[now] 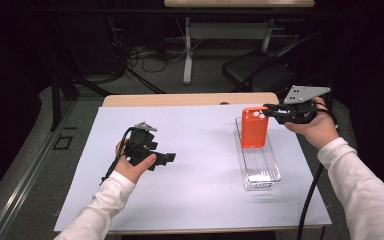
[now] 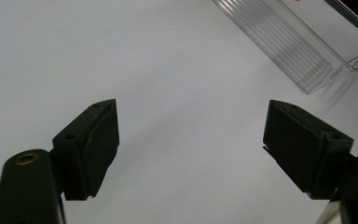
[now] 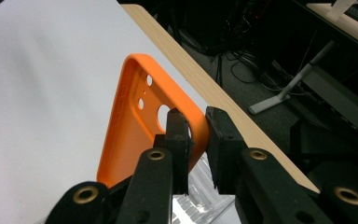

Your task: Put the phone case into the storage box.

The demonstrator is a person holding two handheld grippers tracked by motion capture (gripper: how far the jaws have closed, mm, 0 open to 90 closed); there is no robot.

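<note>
An orange phone case stands upright over the far end of a clear plastic tray on the right of the white table cover. My right gripper is shut on the case's top right corner; in the right gripper view the case has its rim pinched between the two jaws of the right gripper. My left gripper rests in a hand at the left middle of the table, jaws pointing right. In its own view the left gripper stands open with bare white surface between its fingers.
The near end of the clear tray lies ahead of the left gripper. The wooden table edge runs along the far side, beyond it a dark floor with cables, a table leg and a chair.
</note>
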